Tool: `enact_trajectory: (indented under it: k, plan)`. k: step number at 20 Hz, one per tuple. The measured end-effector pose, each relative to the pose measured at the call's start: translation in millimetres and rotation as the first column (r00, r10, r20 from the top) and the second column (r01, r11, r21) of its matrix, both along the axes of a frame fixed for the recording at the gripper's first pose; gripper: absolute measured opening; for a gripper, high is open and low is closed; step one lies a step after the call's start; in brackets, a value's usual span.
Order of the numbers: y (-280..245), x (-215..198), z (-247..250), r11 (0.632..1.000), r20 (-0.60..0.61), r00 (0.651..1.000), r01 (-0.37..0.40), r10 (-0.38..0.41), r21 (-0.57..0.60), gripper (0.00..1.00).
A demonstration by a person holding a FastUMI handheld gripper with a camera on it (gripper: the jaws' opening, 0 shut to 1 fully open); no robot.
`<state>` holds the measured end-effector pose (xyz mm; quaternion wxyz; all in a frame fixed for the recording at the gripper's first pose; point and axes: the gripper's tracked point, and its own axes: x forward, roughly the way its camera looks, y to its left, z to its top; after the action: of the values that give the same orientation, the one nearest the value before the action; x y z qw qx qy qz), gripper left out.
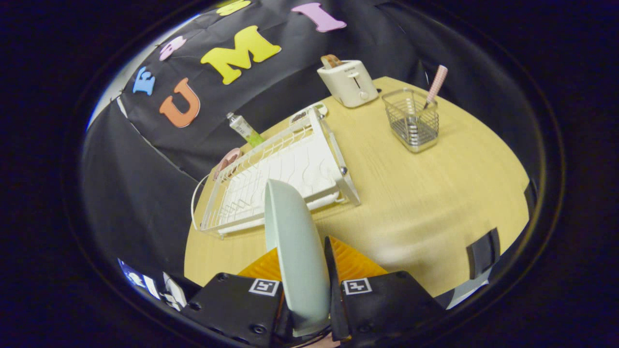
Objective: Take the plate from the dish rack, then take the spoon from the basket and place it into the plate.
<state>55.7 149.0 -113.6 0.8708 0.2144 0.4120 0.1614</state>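
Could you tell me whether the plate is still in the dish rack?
Out: the plate stands edge-on, clamped between the fingers, in front of the dish rack.

No legible words or numbers appear on the objects. The toaster (349,83) carries a small dark brand mark on its front face, too small to read. The print on the tube (244,129) behind the dish rack (290,169) is blurred. The gripper (302,251), its fingers clamped on the upright plate (295,232), bears two square black-and-white coded markers, one behind each finger.
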Motion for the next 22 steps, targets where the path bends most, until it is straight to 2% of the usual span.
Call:
enact_trajectory:
  k: [5,10,13,14,18,20,22]
  plan:
    - [10,0,-31,0.986,-0.095,0.995,0.032,-0.017,0.163,0.35]
    - [3,1,-40,0.973,-0.114,0.993,0.058,-0.033,0.225,0.38]
    - [-3,1,-41,0.974,-0.106,0.993,0.068,-0.045,0.218,0.49]
    - [-6,2,-42,0.975,-0.098,0.994,0.071,-0.051,0.209,0.55]
    - [-17,6,-34,0.981,-0.027,0.997,0.074,-0.071,0.178,0.69]
    - [-27,6,-26,0.988,0.050,0.995,0.075,-0.083,0.137,0.72]
    - [-42,10,-13,0.995,0.166,0.981,0.090,-0.097,0.048,0.74]
